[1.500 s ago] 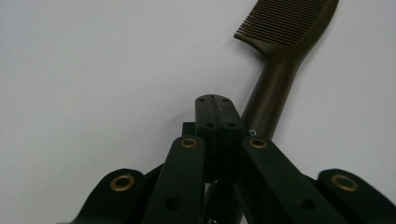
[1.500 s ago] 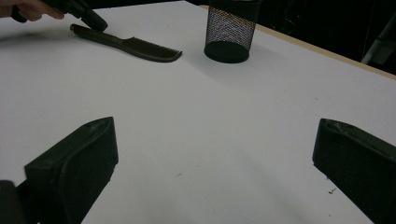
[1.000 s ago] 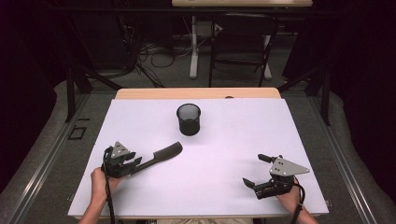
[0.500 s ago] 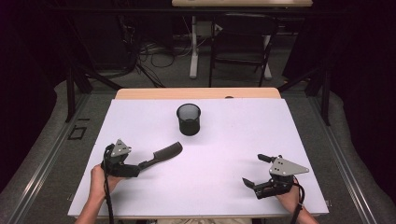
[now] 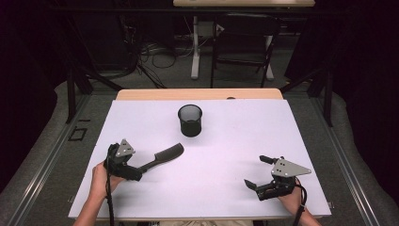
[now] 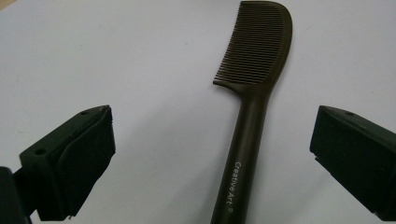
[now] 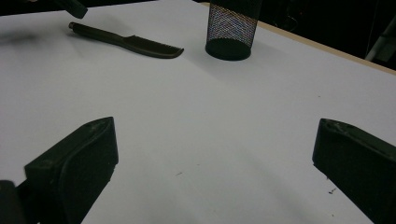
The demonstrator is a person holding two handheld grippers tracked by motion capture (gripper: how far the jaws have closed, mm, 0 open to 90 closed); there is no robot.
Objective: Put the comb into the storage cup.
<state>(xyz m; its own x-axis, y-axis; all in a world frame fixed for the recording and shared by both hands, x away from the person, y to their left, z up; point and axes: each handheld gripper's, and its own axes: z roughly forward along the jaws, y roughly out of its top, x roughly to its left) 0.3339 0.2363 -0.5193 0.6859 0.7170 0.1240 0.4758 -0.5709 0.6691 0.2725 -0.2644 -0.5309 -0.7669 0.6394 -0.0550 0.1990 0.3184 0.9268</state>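
The dark comb [image 5: 162, 158] lies flat on the white desk [image 5: 226, 141], left of centre, its long axis slanting from the handle by the left hand-held gripper [image 6: 212, 154] up to the toothed head nearer the mesh cup [image 5: 190, 120]. That gripper's jaws have just been opening and now stand wide apart, the handle between them untouched. The right hand-held gripper [image 5: 259, 172] rests open, well apart.

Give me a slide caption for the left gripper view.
Open left tool straddling the handle of a dark comb lying flat on the white table.
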